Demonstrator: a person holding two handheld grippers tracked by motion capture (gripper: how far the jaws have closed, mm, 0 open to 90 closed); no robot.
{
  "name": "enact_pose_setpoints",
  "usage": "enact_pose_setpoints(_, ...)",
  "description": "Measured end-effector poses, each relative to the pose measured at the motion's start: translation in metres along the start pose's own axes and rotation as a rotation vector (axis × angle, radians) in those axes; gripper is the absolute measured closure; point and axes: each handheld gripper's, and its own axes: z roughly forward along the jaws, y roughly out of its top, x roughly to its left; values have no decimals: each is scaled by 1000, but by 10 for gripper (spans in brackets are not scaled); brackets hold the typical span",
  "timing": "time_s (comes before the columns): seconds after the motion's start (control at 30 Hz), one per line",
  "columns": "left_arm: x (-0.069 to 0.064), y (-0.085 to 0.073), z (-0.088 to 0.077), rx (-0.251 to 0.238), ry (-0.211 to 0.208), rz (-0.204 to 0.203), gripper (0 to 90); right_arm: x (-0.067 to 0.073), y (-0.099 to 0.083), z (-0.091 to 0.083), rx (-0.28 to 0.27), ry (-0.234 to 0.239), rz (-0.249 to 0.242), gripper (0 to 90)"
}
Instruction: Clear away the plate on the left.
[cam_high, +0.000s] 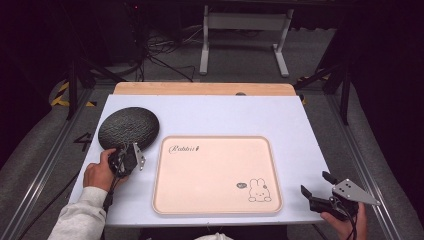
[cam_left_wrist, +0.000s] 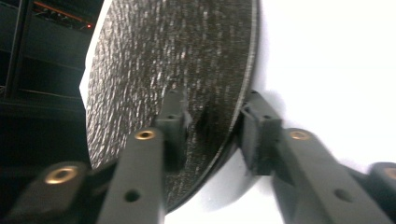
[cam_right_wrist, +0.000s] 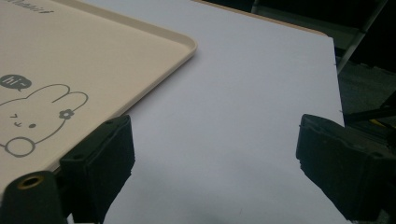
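- White board (cam_high: 210, 112) is covering the table and carrying everything else; a strip of bare wood (cam_high: 200, 88) is showing along its far edge.
- Pale pink tray (cam_high: 216, 200) is lying flat at the middle of the board, nearer the person's side, with a rabbit drawing (cam_high: 259, 191) at its near right corner and a line of script (cam_high: 185, 148) at its far left corner.
- Dark, rough-textured round plate (cam_high: 129, 126) is sitting at the left of the board, just beside the tray's far left corner but apart from it.
- Left gripper (cam_high: 131, 156), held in the person's left hand (cam_high: 99, 172), is meeting the near edge of the plate. In the left gripper view the plate (cam_left_wrist: 168, 70) is passing between the two jaws, one jaw lying against its textured face and the other standing just off its rim, so the claw is narrowed around the rim; whether it is fully clamped I cannot tell.
- Right gripper (cam_high: 316, 184), held in the right hand (cam_high: 345, 225), is hovering at the near right corner of the board, well apart from the tray's right edge. In the right gripper view its jaws are standing wide with bare white board (cam_right_wrist: 243, 116) between them and the tray's corner (cam_right_wrist: 93, 60) to one side.
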Motion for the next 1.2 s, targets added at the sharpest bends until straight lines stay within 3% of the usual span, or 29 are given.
enact_pose_setpoints(0.03,-1,1,1,4,1,10,722,0,0,0,1,-1,-1,123)
enact_pose_setpoints(0.17,-3,6,3,15,22,48,741,0,0,0,2,-10,-2,123)
enact_pose_setpoints(0.23,-4,9,4,24,58,98,762,-1,0,0,2,-13,-1,123)
enact_pose_setpoints(0.27,-4,9,4,24,58,98,773,-1,0,0,2,-13,-1,123)
enact_pose_setpoints(0.33,-6,10,4,15,81,135,784,0,0,0,0,-7,-5,123)
enact_pose_setpoints(0.37,-6,11,3,15,102,168,795,0,0,-1,-2,0,-7,123)
enact_pose_setpoints(0.43,-5,13,1,-3,145,189,831,0,0,0,-6,10,-6,123)
enact_pose_setpoints(0.53,-2,16,-1,-23,175,201,865,1,0,0,-2,16,-10,123)
enact_pose_setpoints(0.6,-1,15,0,-41,175,183,868,1,0,0,1,13,-10,123)
enact_pose_setpoints(0.7,-2,16,1,-37,176,198,869,1,-1,0,3,12,-11,123)
enact_pose_setpoints(0.9,0,14,-2,-58,186,158,868,1,-1,1,6,13,-16,123)
enact_pose_setpoints(1.2,-2,16,-10,-71,183,164,865,1,0,0,4,7,-17,123)
